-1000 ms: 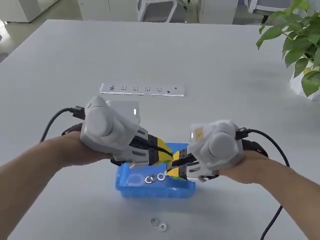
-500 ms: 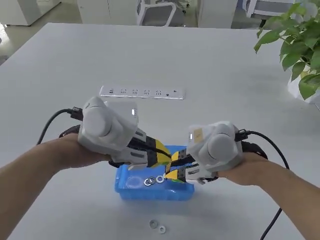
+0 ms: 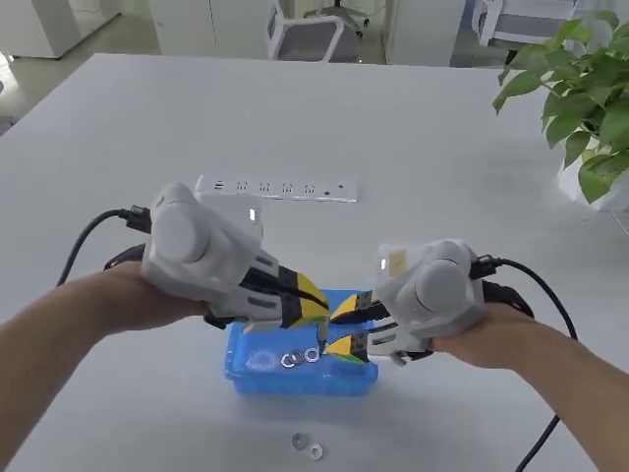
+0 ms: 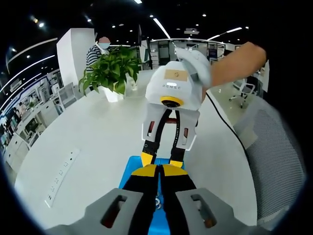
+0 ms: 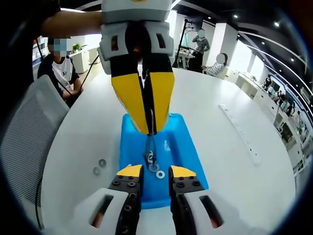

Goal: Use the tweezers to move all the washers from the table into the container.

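Note:
My left gripper [image 3: 316,303] is shut on a pair of thin metal tweezers [image 5: 149,142], which point down into the blue container [image 3: 295,379]. Their tips sit at a washer [image 5: 150,156] on the container's floor, with two more washers [image 5: 157,171] beside it. My right gripper [image 5: 155,171] faces the left one [image 5: 148,129] across the container, open, with nothing between its yellow tips. Two washers [image 3: 307,446] lie on the table in front of the container, and they also lie left of it in the right gripper view [image 5: 99,166].
A white power strip [image 3: 275,187] lies on the table beyond the grippers. A potted plant [image 3: 580,108] stands at the far right edge. Cables trail from both grippers. Office chairs stand behind the table's far edge.
The head camera has shifted a little. Both grippers stay over the container, the left one slightly lower and further left, still holding the tweezers.

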The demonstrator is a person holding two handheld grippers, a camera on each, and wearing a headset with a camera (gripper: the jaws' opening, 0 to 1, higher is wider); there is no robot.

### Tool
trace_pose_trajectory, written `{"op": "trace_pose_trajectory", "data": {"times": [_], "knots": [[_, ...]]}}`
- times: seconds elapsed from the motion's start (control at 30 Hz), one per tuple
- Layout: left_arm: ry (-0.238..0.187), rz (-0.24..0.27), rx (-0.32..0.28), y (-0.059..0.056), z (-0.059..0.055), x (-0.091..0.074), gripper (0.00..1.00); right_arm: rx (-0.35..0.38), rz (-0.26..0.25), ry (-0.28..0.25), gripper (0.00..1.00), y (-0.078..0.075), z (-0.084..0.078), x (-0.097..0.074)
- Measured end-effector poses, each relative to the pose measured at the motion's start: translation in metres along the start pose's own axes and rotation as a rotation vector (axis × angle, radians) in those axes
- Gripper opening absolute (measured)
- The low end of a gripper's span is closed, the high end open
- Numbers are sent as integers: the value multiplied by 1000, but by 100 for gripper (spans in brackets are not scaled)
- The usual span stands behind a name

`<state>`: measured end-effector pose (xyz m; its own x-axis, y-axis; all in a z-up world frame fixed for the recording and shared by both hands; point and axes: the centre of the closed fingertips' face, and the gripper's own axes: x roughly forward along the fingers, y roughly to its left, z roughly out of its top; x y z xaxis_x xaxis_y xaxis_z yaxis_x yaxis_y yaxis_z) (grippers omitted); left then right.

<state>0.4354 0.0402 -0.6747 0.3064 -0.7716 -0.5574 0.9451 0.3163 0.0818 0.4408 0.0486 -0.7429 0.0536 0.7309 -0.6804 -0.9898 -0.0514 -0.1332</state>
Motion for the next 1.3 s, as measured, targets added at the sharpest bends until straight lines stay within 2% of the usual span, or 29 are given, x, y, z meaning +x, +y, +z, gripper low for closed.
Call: {"op": "trace_pose_trajectory", "data": {"times": [0.83,1.3], "knots": [[3,51,-44,-10,7,-30,5,121,-86,-7,32,9,-3,-34],[-7,76,-81,-23,3,-50,5,191,-129,-11,42,21,-9,-47]]}}
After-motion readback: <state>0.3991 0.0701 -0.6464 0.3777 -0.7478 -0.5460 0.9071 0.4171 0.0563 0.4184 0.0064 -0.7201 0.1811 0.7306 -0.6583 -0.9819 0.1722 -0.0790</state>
